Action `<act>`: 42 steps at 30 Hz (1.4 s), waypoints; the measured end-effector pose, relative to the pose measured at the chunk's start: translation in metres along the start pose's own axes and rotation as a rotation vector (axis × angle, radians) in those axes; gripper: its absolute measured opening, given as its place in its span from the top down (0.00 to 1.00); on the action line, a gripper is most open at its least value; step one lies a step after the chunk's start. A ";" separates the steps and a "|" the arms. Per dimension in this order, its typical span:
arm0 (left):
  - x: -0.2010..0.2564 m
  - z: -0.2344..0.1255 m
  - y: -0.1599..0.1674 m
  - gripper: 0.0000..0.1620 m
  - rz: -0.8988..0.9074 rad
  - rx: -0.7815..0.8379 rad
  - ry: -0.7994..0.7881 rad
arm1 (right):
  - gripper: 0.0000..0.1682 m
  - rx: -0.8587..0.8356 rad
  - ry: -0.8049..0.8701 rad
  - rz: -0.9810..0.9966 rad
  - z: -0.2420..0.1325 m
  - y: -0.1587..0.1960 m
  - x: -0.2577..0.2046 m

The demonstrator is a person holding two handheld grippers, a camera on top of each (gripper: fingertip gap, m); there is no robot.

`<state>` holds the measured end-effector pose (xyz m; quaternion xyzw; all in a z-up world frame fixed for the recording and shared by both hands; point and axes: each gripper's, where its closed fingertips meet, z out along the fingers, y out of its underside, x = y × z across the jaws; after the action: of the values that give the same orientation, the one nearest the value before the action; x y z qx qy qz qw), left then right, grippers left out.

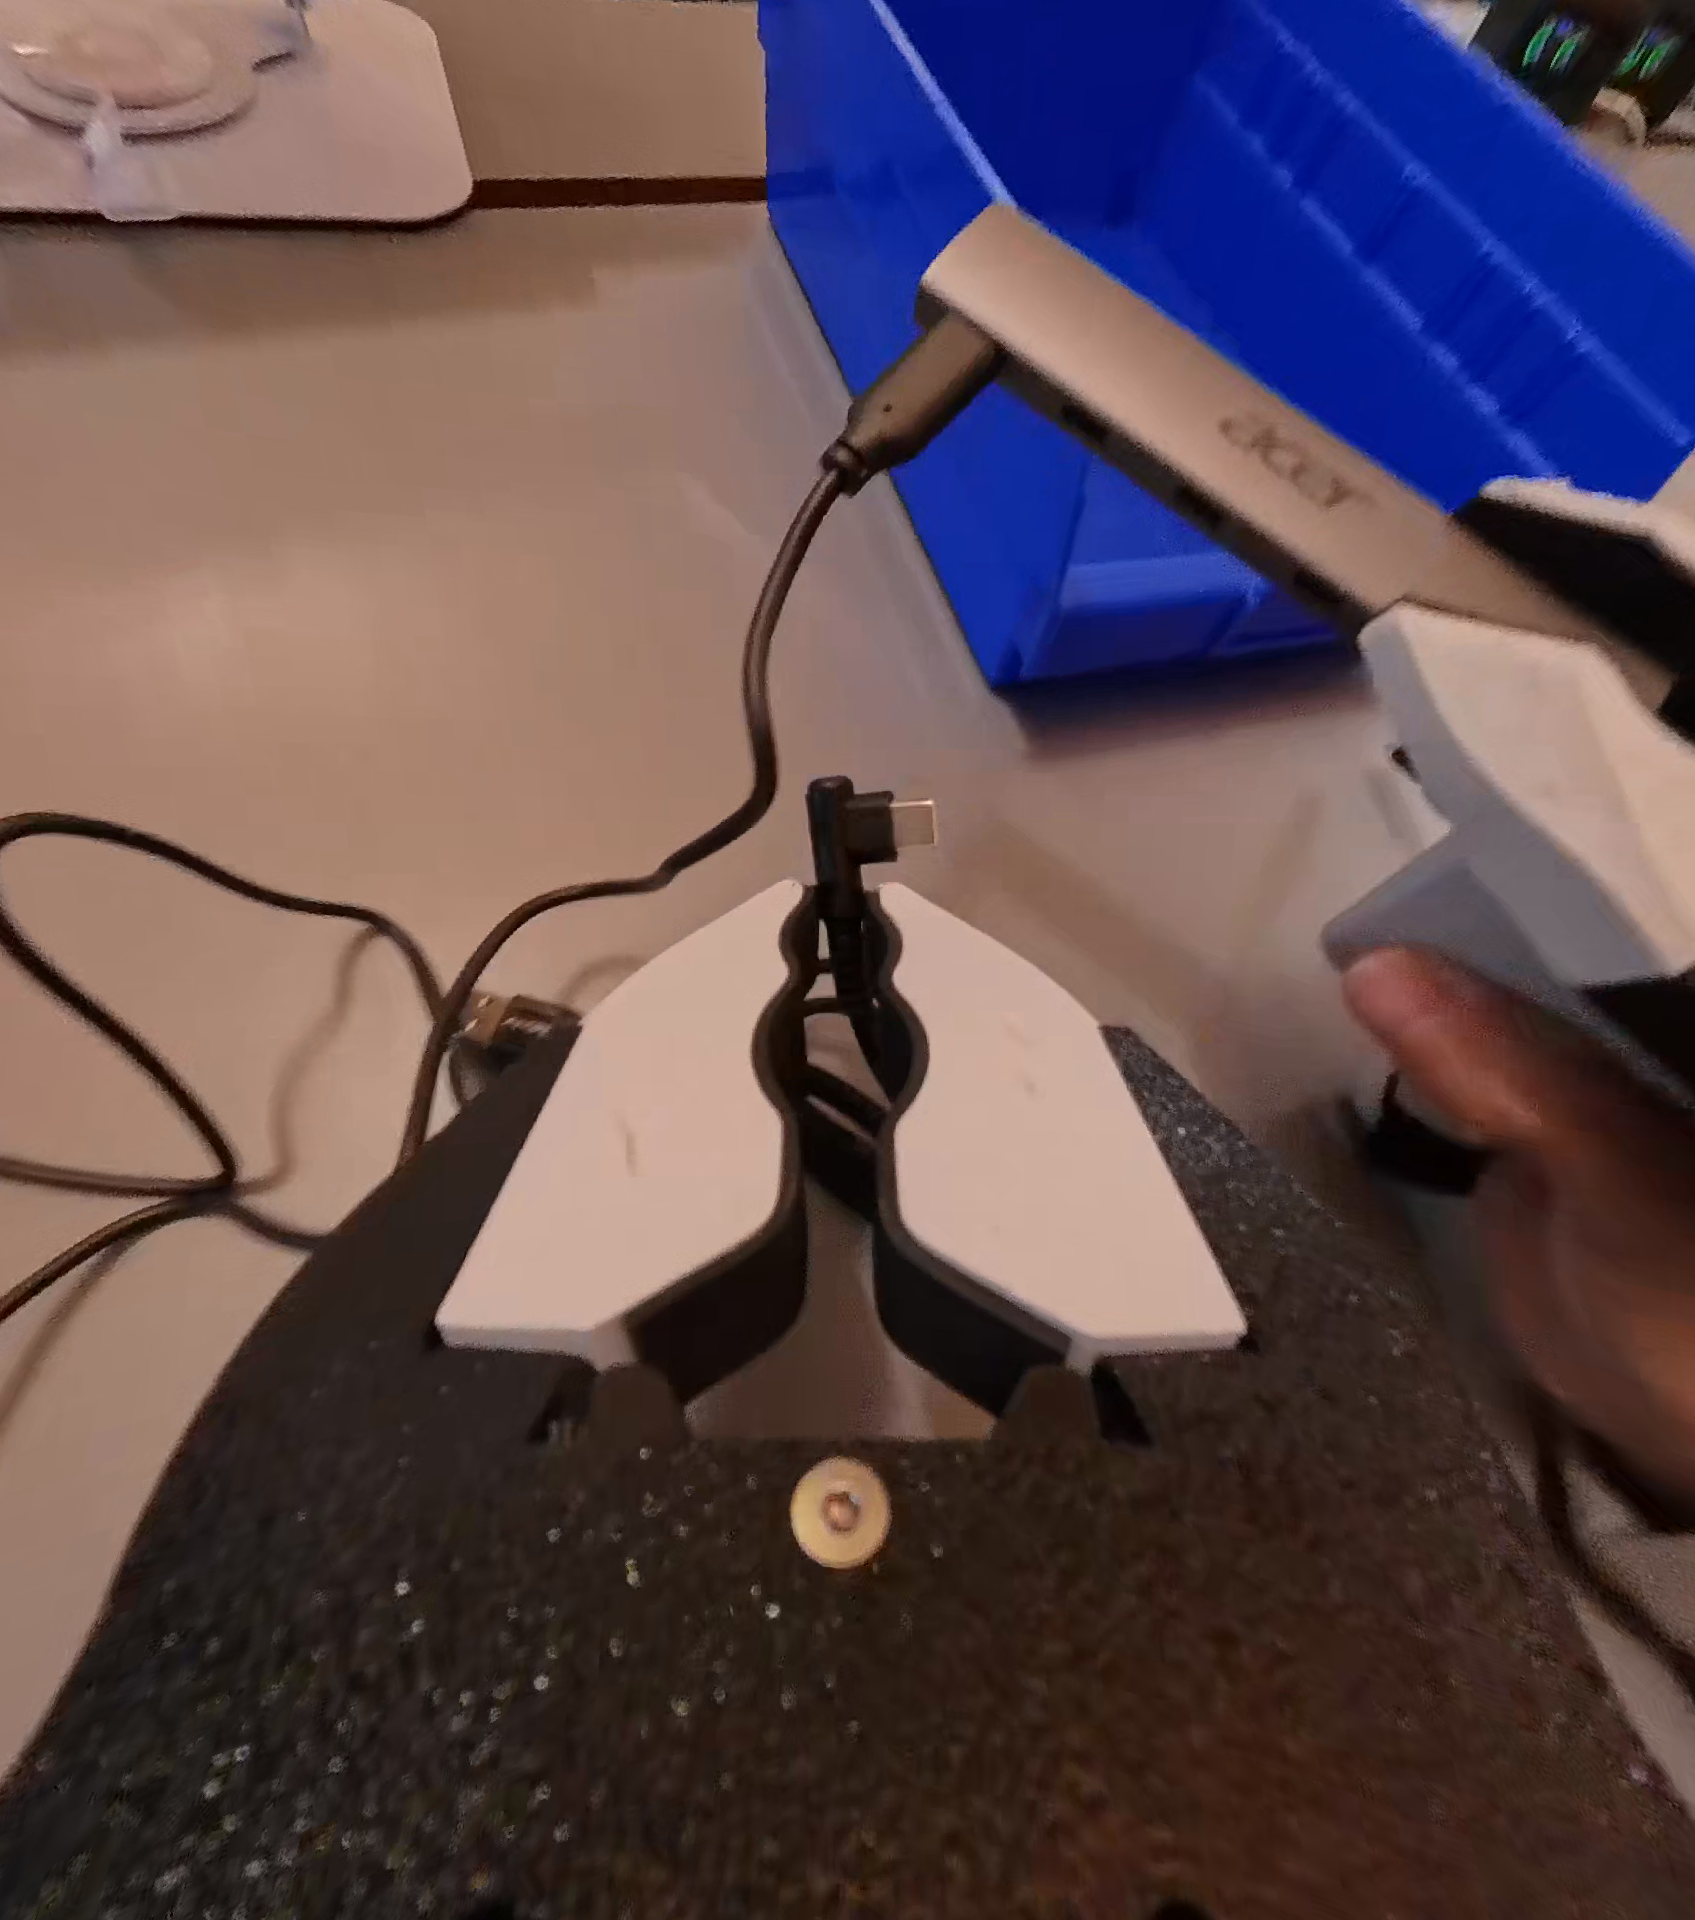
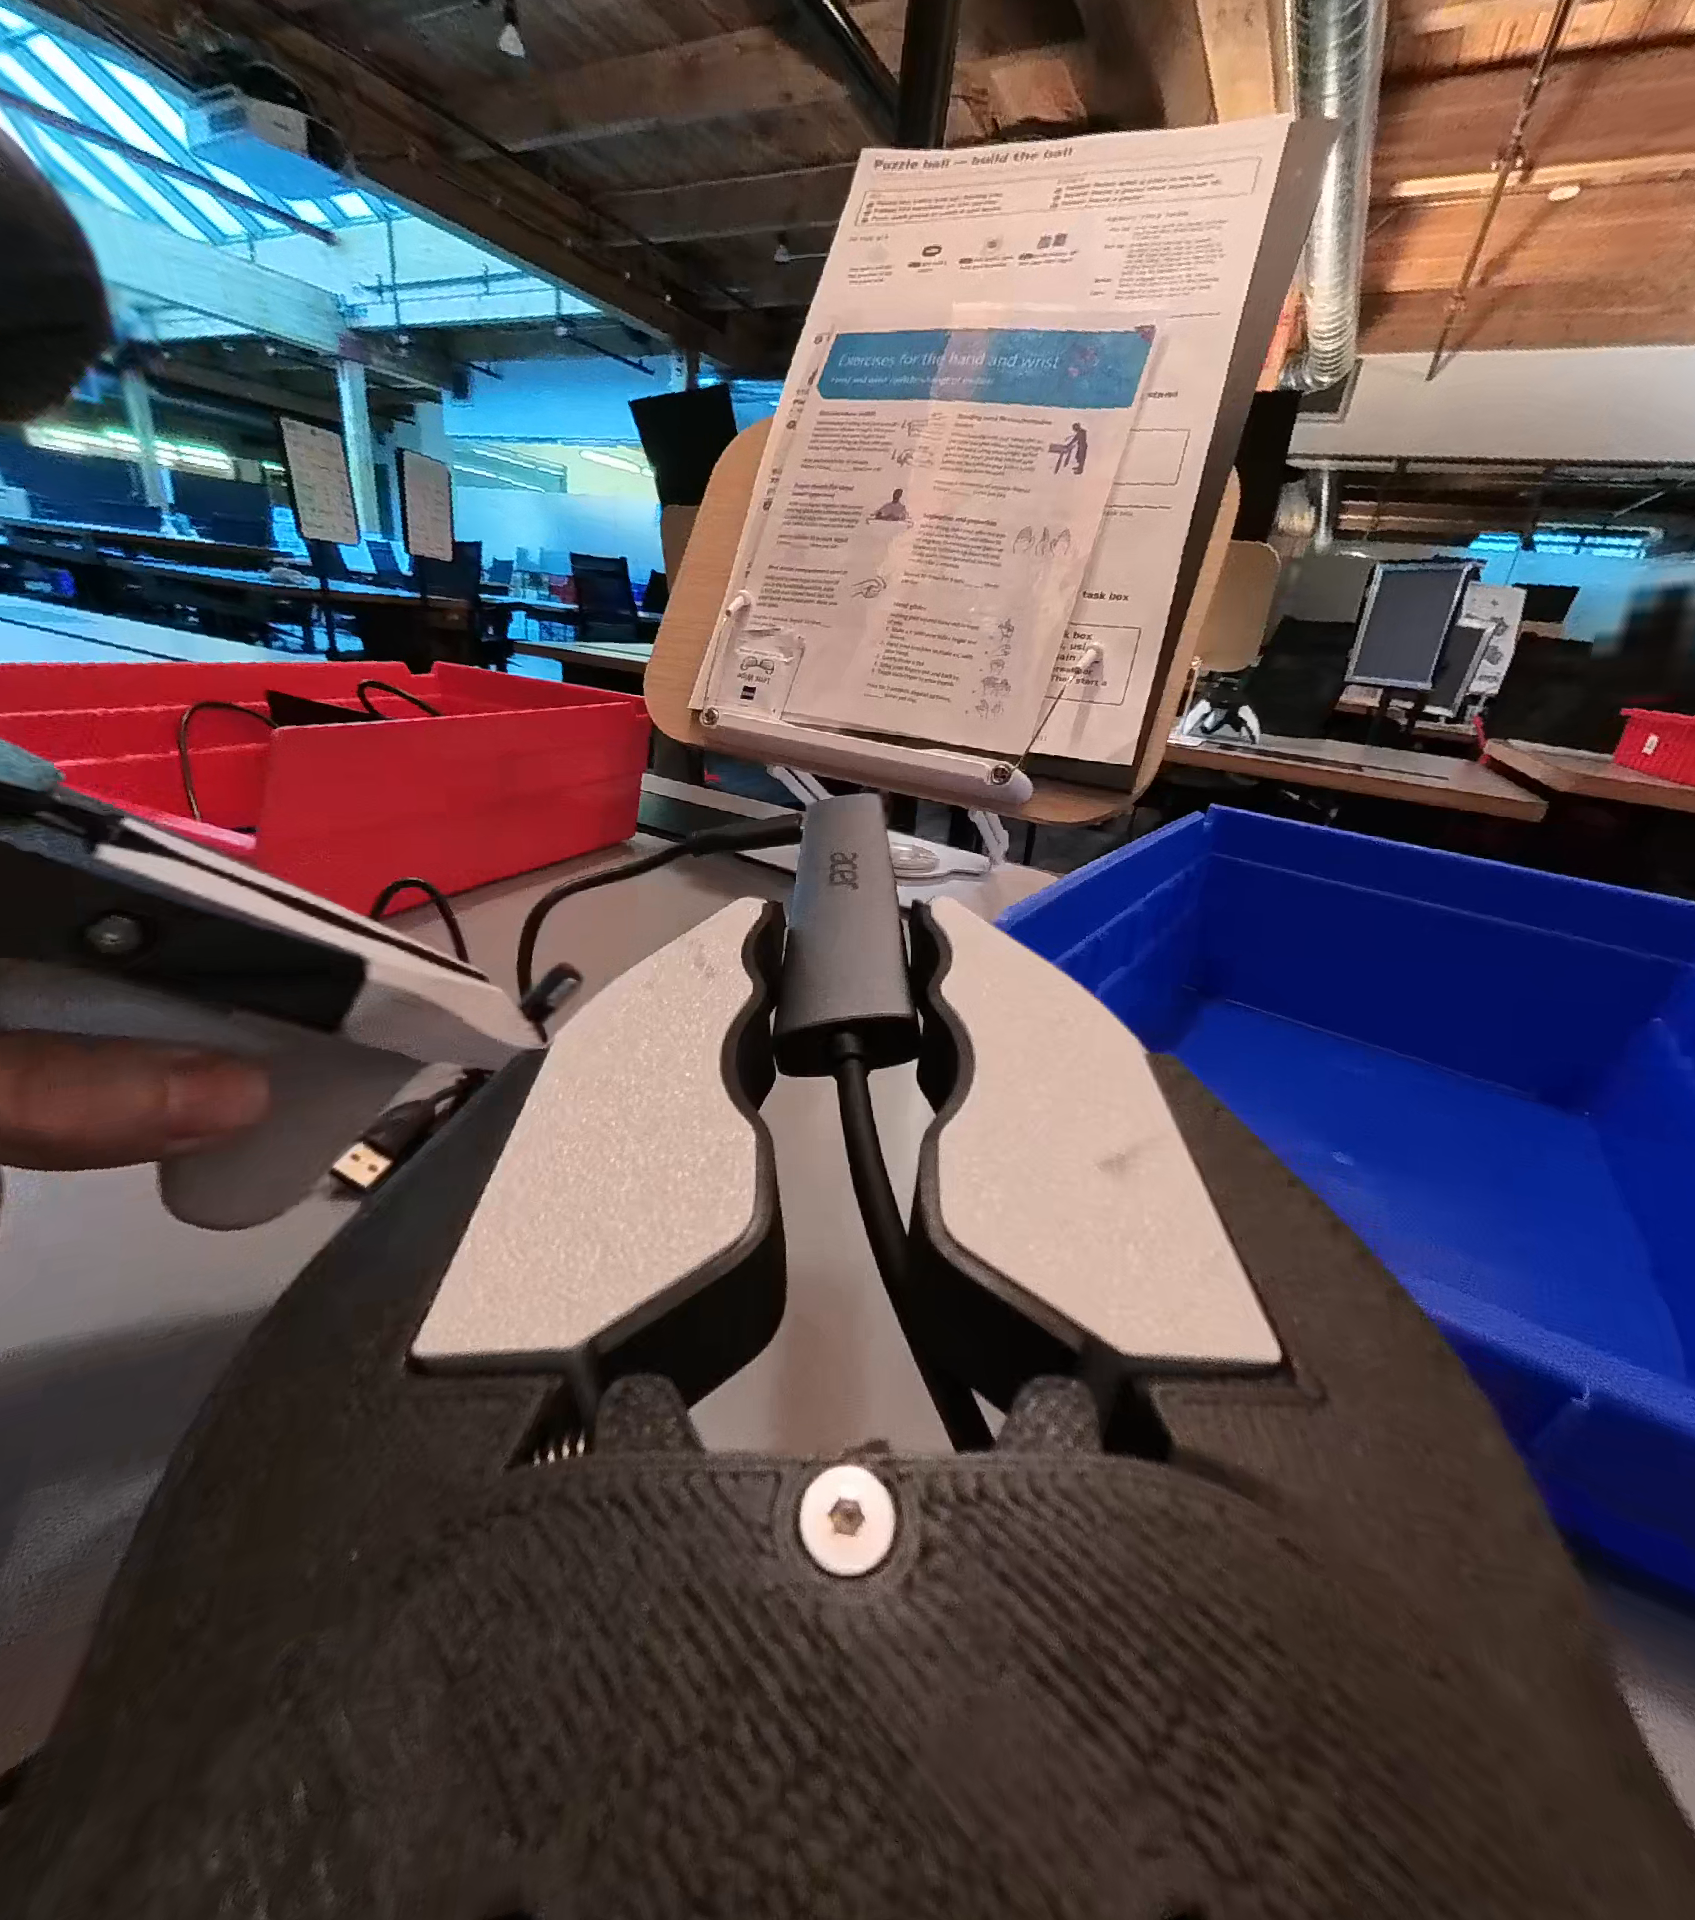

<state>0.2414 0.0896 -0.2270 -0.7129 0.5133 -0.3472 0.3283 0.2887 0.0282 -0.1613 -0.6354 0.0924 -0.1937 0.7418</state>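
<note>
My left gripper [image 1: 843, 906] is shut on a thin black cable. Its right-angle plug [image 1: 869, 821] sticks up past the fingertips, metal tip pointing right. My right gripper [image 2: 843, 920] is shut on a slim grey hub [image 2: 838, 935], held in the air. In the left wrist view the hub [image 1: 1196, 416] slants above and right of the plug, apart from it, gripped at its lower end by the right gripper [image 1: 1549, 665]. A black cable [image 1: 770, 644] hangs from the hub's upper end to the table. Another cable [image 2: 869, 1164] leaves its near end between my right fingers.
A blue bin [image 1: 1082, 156] stands behind the hub, on the right in the right wrist view [image 2: 1445, 1091]. A red bin [image 2: 386, 769] holding cables sits at the left. A paper stand [image 2: 968, 499] stands behind. Cable loops [image 1: 126, 935] and a flat plug [image 2: 367, 1166] lie on the grey table. Tip to tip, the grippers are about 10 cm apart.
</note>
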 end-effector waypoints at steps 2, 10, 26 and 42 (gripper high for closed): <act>-0.006 -0.009 0.004 0.95 -0.003 -0.002 0.024 | 0.86 0.001 -0.011 0.007 0.000 0.000 -0.001; -0.043 -0.072 0.014 0.96 -0.442 0.061 0.222 | 0.86 0.005 -0.022 0.025 0.000 -0.001 0.000; -0.049 -0.039 0.019 0.93 -0.045 -0.138 0.244 | 0.86 0.016 -0.050 0.050 -0.001 -0.002 0.000; -0.020 -0.017 0.050 0.80 0.133 -0.669 0.694 | 0.86 0.021 -0.037 0.076 -0.001 -0.001 0.006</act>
<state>0.1972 0.0942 -0.2616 -0.5873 0.7203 -0.3586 -0.0880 0.2935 0.0252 -0.1593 -0.6270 0.1009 -0.1544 0.7569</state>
